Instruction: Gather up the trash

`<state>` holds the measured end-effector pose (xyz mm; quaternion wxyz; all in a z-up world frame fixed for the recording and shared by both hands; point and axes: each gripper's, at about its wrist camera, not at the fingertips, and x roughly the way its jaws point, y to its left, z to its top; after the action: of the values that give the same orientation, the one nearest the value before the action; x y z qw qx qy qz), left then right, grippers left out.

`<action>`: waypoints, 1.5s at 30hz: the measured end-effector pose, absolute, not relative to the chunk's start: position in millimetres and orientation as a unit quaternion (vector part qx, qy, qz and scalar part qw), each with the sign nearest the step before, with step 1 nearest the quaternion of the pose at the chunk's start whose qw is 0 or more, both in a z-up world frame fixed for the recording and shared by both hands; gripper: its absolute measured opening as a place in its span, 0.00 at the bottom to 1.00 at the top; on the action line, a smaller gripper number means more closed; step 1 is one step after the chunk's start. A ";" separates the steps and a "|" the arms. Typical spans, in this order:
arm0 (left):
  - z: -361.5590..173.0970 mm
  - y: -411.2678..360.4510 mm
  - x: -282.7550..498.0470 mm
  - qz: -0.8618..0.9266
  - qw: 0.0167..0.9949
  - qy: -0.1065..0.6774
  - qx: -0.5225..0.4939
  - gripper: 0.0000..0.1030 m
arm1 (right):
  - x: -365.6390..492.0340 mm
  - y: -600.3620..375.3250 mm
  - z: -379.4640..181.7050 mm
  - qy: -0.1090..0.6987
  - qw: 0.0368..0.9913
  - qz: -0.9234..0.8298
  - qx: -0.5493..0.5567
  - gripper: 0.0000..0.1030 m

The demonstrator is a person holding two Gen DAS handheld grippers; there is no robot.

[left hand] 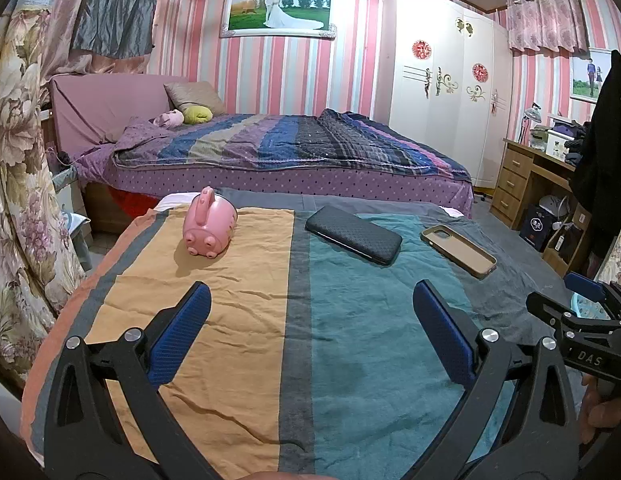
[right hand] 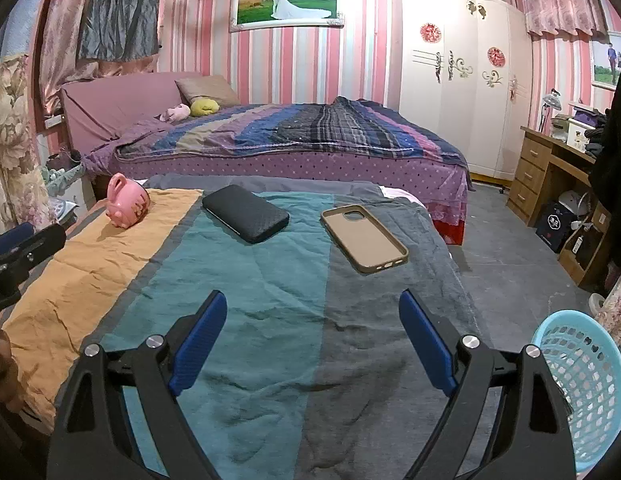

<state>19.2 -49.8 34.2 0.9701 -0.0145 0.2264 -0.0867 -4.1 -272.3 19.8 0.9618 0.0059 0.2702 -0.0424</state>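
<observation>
You are working in a home bedroom: made bed (left hand: 294,148) with pillows, white wardrobe (left hand: 442,80), framed wedding photo (left hand: 278,10), pink striped wallpaper, wooden desk (right hand: 550,176), floral curtains (left hand: 18,184).

My right tool (right hand: 312,312) hangs with its blue pads spread wide and nothing between them, over the striped cloth (right hand: 270,320) on the counter. On the cloth I see a pink piggy bank (right hand: 126,202) far left, a black phone (right hand: 245,213) beside it, and a tan phone case (right hand: 364,239) lying apart. A light blue basket (right hand: 582,376) sits at lower right.
</observation>
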 end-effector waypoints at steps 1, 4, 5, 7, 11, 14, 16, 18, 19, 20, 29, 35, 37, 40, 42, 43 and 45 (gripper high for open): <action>34.2 -49.7 19.1 -0.086 0.970 0.226 -0.015 0.95 | -4.2 -272.5 19.9 0.270 0.962 -0.042 0.006 0.84; 33.8 -49.3 19.4 -0.085 0.970 0.226 -0.015 0.95 | -3.0 -272.4 19.7 0.270 0.962 -0.043 0.005 0.84; 34.1 -49.5 19.5 -0.086 0.970 0.227 -0.015 0.95 | -2.6 -272.6 19.7 0.270 0.962 -0.042 0.006 0.84; 34.1 -49.4 19.2 -0.085 0.970 0.228 -0.016 0.95 | -2.6 -272.3 19.7 0.270 0.962 -0.043 0.005 0.84; 34.2 -49.5 19.1 -0.085 0.970 0.227 -0.015 0.95 | -2.6 -272.3 19.6 0.271 0.962 -0.043 0.006 0.84; 34.1 -49.1 19.0 -0.085 0.970 0.228 -0.016 0.95 | -2.8 -272.3 19.6 0.271 0.962 -0.042 0.007 0.84; 34.0 -48.6 19.1 -0.084 0.970 0.228 -0.017 0.95 | -2.5 -272.5 19.4 0.271 0.962 -0.042 0.005 0.84; 33.6 -48.5 18.7 -0.083 0.970 0.229 -0.018 0.95 | -2.7 -271.9 19.7 0.271 0.962 -0.043 0.006 0.84; 33.3 -48.6 18.7 -0.083 0.970 0.229 -0.018 0.95 | -2.4 -273.2 19.5 0.271 0.961 -0.043 0.006 0.84; 33.3 -49.1 18.9 -0.083 0.970 0.230 -0.019 0.95 | -2.6 -271.9 19.9 0.271 0.962 -0.044 0.006 0.84; 33.1 -49.7 18.4 -0.083 0.969 0.231 -0.018 0.95 | -3.2 -273.5 16.3 0.271 0.962 -0.045 0.008 0.84; 33.2 -49.7 18.9 -0.082 0.969 0.231 -0.018 0.95 | -3.1 -274.0 15.8 0.270 0.962 -0.044 0.007 0.84; 33.2 -49.6 19.1 -0.083 0.969 0.231 -0.018 0.95 | -2.7 -274.2 15.4 0.271 0.962 -0.044 0.008 0.84; 33.1 -49.5 19.3 -0.082 0.969 0.232 -0.018 0.95 | -3.0 -274.3 15.0 0.271 0.962 -0.045 0.007 0.84; 33.2 -49.5 19.5 -0.082 0.969 0.232 -0.018 0.95 | -3.2 -274.6 15.2 0.270 0.962 -0.044 0.008 0.84; 33.1 -49.6 18.8 -0.082 0.969 0.232 -0.018 0.95 | -2.9 -274.2 15.6 0.270 0.962 -0.044 0.008 0.84; 33.3 -49.5 19.4 -0.083 0.969 0.231 -0.017 0.95 | -3.1 -274.4 15.6 0.269 0.962 -0.044 0.007 0.84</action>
<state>19.4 -49.5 33.3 0.9692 -0.0173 0.2313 -0.0827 -3.1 -274.4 15.6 0.9622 0.0074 0.2686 -0.0438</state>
